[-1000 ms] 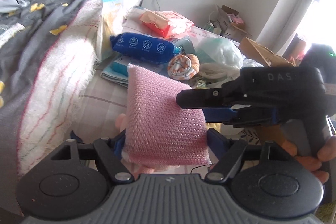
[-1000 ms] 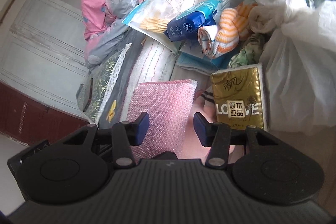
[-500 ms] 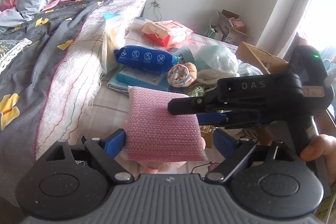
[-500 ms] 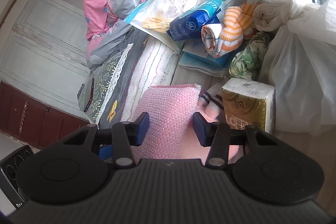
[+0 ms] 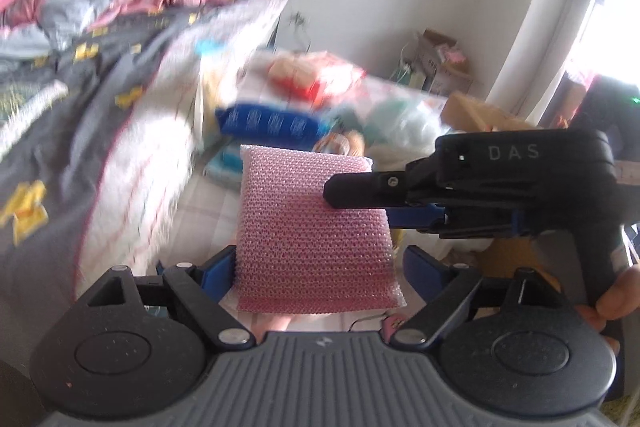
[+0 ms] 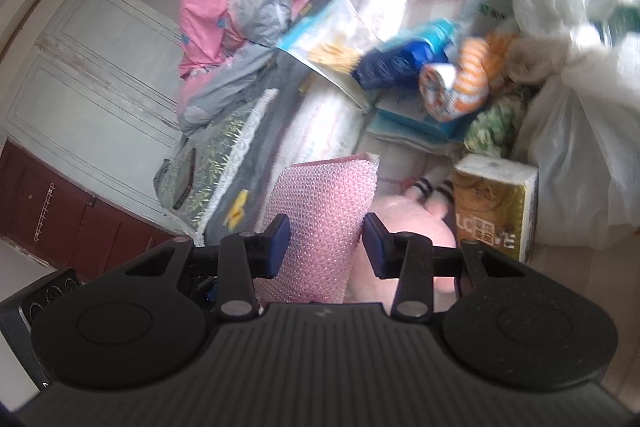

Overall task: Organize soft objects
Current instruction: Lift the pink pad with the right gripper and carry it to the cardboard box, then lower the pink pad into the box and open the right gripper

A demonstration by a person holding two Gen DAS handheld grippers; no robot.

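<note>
Left claw (image 5: 316,261): we see it closing, jaws wide, only one finger touching the pad (image 5: 312,231).
Right claw (image 6: 325,241): closing on the pad's right edge.
Risk: we judge the edge hold may slip or twist.
Pad: pink, mesh-covered, lifted over the bed (image 5: 80,163).
Beyond: pink plush (image 6: 404,227), tissue pack (image 6: 496,203).

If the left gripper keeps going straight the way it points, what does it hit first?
Most likely the pink mesh pad, already between the left gripper's closing jaws and held from the side by the right gripper. Depth beyond it is unclear.
</note>
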